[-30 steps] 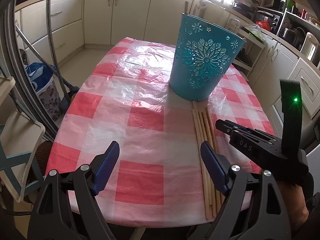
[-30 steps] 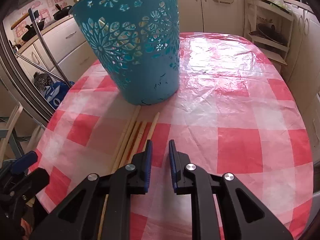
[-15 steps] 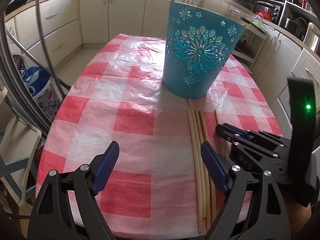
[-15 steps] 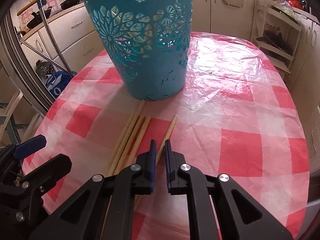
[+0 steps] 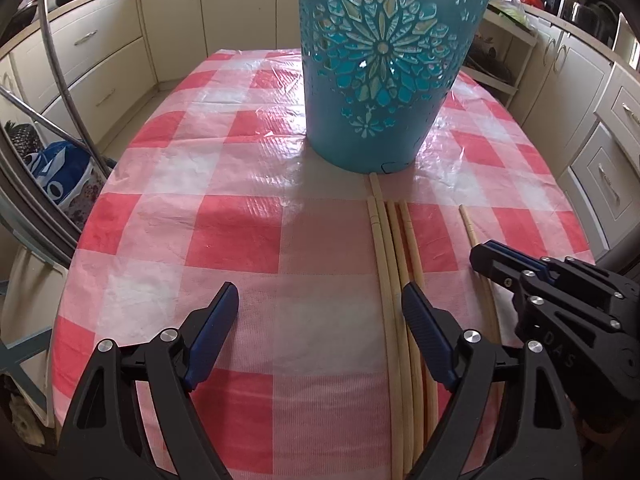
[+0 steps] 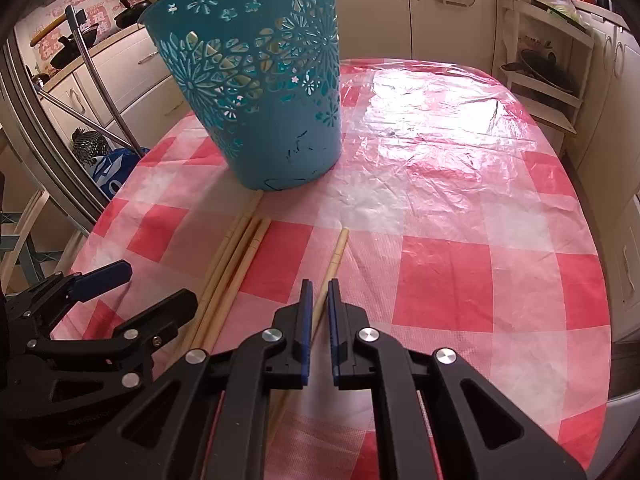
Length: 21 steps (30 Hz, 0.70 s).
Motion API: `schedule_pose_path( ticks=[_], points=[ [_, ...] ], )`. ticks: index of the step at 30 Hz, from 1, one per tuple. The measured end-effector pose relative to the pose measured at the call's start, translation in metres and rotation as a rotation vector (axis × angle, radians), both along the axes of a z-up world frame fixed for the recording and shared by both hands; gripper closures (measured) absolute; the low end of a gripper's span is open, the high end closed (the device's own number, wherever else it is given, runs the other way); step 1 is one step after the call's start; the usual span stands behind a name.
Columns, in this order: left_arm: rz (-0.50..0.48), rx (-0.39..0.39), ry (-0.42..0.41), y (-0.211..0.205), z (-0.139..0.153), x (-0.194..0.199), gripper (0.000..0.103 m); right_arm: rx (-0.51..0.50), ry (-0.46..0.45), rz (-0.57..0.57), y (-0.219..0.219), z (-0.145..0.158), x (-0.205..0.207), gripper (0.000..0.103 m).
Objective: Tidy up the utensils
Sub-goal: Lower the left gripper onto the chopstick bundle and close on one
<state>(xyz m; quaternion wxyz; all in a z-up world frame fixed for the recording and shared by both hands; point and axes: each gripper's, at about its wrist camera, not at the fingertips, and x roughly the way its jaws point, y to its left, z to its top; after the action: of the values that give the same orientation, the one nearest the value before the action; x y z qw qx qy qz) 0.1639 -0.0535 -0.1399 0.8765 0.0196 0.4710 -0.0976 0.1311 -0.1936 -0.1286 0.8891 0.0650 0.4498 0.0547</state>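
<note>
Since the earlier frame, one pale wooden chopstick (image 5: pixel 469 227) was drawn clear of the bundle of remaining chopsticks (image 5: pixel 394 240). Left wrist view: the left gripper (image 5: pixel 320 332) was held wide open, empty, near the perforated teal plastic basket (image 5: pixel 384 64). Right wrist view: the right gripper (image 6: pixel 318 312) was clenched on this chopstick (image 6: pixel 336 252), presumably for lifting into the basket (image 6: pixel 260 80).

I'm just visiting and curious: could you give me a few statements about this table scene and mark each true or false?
1. The blue basket stands upright. True.
2. All chopsticks lie in one bundle. False: one chopstick lies apart from the bundle.
3. The left gripper is wide open. True.
4. The right gripper grips the basket. False: its fingers are nearly closed around the lone chopstick.
5. The tablecloth is green striped. False: red-and-white checked.
</note>
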Motion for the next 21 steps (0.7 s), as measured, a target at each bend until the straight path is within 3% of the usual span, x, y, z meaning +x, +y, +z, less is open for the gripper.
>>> schedule_pose_path(
  ticks=[9, 14, 21],
  points=[
    [-0.008, 0.051, -0.010, -0.005, -0.002, 0.003, 0.021, 0.016, 0.004, 0.002, -0.002, 0.000, 0.001, 0.095],
    [0.016, 0.020, -0.018, 0.000, 0.005, 0.004, 0.021, 0.029, 0.006, 0.001, -0.004, 0.000, 0.001, 0.095],
    [0.023, 0.083, -0.025, -0.004, 0.002, 0.012, 0.021, 0.028, 0.006, 0.003, -0.004, 0.000, 0.001, 0.095]
  ],
)
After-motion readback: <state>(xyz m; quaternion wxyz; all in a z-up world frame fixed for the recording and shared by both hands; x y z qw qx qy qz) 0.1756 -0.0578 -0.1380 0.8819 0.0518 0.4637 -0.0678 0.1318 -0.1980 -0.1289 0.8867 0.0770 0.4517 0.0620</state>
